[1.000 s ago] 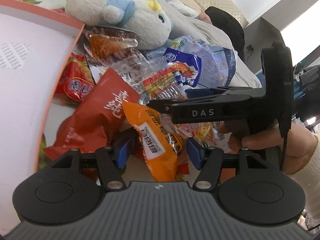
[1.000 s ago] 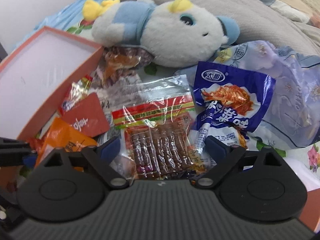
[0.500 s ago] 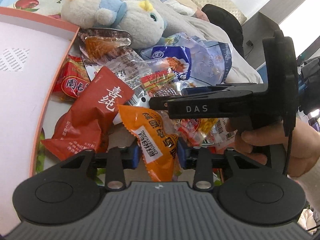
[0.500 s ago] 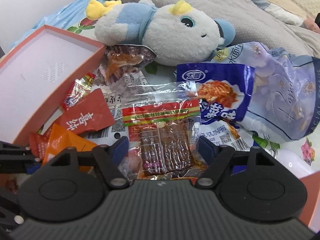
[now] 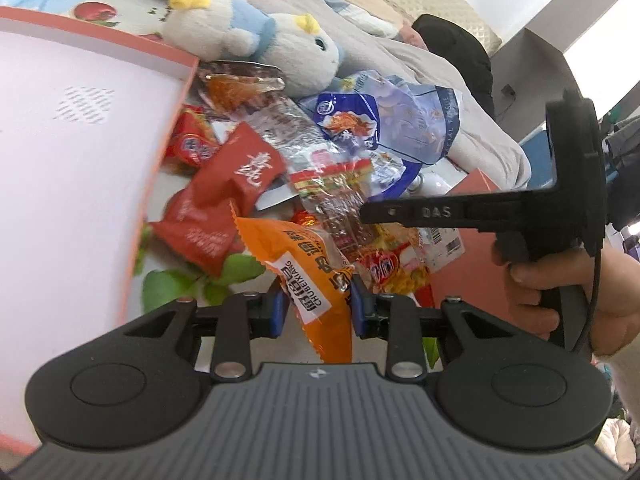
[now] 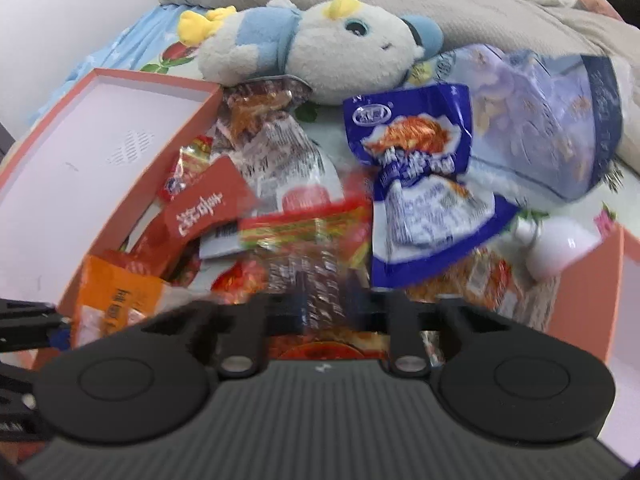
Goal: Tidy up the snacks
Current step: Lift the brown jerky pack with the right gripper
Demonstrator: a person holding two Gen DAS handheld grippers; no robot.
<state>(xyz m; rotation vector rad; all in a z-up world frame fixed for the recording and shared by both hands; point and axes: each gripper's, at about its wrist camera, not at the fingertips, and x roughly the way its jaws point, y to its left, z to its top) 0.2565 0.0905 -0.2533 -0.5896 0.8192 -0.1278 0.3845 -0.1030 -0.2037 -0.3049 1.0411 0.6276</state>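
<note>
A pile of snack packets lies on the bed between two orange boxes. My left gripper is shut on an orange packet and holds it above the pile. My right gripper is shut on a clear packet of brown strips with a red and green label; it also shows in the left wrist view, with the right gripper at its side. A red packet, a blue packet and a clear packet of orange pieces lie in the pile.
A large orange box with a white inside stands to the left. A second orange box is at the right. A blue and white plush toy and a pale blue tissue pack lie behind the pile.
Both grippers have closed on their packets and lifted them. The left one has raised the orange packet off the pile. The right one has pulled back with the strip packet.
</note>
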